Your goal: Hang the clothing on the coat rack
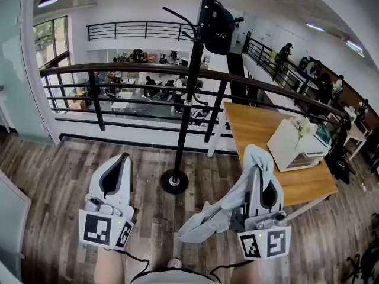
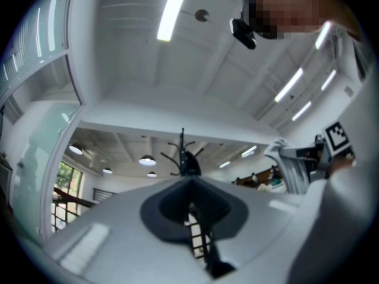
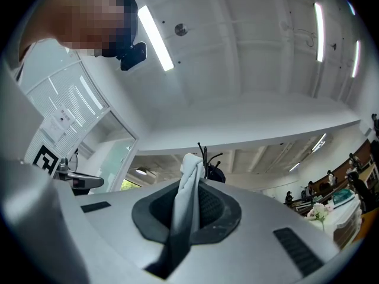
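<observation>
In the head view, the right hand-held gripper [image 1: 259,173] carries the pale clothing [image 1: 214,216], low and well short of the coat rack [image 1: 185,99]. A black bag [image 1: 218,19] hangs on the rack.

In the left gripper view, the left hand-held gripper [image 1: 120,161] is pressed together on nothing.

In the right gripper view, the jaws pinch a fold of cloth. The lift likely needs a firm pinch, aimed at a free hook.

You stand on a dark wood-plank floor [image 1: 53,176]. Ahead runs a black metal railing with a brown handrail [image 1: 118,70], and a lower office level lies beyond it. A pale wooden table [image 1: 254,129] sits to your right, with a white box-shaped cabinet [image 1: 290,147] on it. Round ceiling lamps [image 1: 47,0] glow far left, above a tall window [image 1: 42,37].
</observation>
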A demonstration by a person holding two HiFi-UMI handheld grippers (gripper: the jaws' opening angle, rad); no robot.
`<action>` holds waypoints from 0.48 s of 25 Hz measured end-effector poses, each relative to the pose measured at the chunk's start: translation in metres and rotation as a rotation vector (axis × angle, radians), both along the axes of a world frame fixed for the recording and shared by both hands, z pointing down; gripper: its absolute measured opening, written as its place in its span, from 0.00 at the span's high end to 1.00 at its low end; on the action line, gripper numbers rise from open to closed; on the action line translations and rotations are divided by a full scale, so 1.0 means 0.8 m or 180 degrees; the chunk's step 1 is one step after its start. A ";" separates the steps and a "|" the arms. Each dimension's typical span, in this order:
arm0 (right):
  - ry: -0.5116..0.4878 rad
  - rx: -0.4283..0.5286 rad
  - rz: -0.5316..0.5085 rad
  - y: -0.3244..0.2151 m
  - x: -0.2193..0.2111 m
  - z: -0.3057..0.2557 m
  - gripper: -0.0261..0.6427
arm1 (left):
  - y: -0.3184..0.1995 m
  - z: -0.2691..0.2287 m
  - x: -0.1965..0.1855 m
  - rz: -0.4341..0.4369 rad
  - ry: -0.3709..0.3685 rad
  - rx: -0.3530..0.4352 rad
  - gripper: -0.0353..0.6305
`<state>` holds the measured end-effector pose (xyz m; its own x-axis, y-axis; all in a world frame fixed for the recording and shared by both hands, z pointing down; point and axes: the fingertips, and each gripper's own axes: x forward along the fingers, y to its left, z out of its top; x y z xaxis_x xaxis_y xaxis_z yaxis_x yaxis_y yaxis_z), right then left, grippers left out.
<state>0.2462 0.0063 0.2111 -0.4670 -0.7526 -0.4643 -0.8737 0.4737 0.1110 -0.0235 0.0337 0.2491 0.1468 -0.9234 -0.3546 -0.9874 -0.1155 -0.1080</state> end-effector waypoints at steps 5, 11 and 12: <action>0.0018 0.0064 -0.0076 -0.031 0.000 -0.003 0.95 | -0.025 0.005 0.002 -0.0098 -0.0049 -0.0022 0.93; -0.0036 0.0022 -0.0119 -0.066 0.004 0.001 0.95 | -0.051 0.004 -0.002 -0.0181 -0.0061 -0.0021 0.93; -0.0050 0.0014 -0.0117 -0.069 0.005 0.001 0.95 | -0.055 0.005 -0.002 -0.0179 -0.0060 -0.0034 0.93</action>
